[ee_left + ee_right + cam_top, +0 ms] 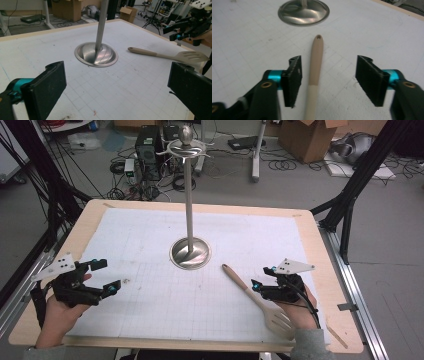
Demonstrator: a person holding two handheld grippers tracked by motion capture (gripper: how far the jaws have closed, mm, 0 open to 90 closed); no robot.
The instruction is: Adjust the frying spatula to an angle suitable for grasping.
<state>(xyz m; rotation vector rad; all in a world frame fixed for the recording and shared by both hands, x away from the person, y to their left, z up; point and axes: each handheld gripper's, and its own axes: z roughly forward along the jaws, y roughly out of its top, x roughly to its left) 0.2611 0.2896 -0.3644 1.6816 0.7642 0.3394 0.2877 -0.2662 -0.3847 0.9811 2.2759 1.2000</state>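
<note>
A: Nearest me, my right fingers (328, 80) stand apart astride the spatula (315, 75) — not pressing it.

B: So which step?

A: It lies flat on the table (150, 245), handle toward the stand (190, 252); I judge a fresh grasp comes next, closing squarely on the handle.

B: Its look?

A: Beige, slotted blade, hole at the handle's end. My left fingers (106, 276) gape empty, well apart.
</note>
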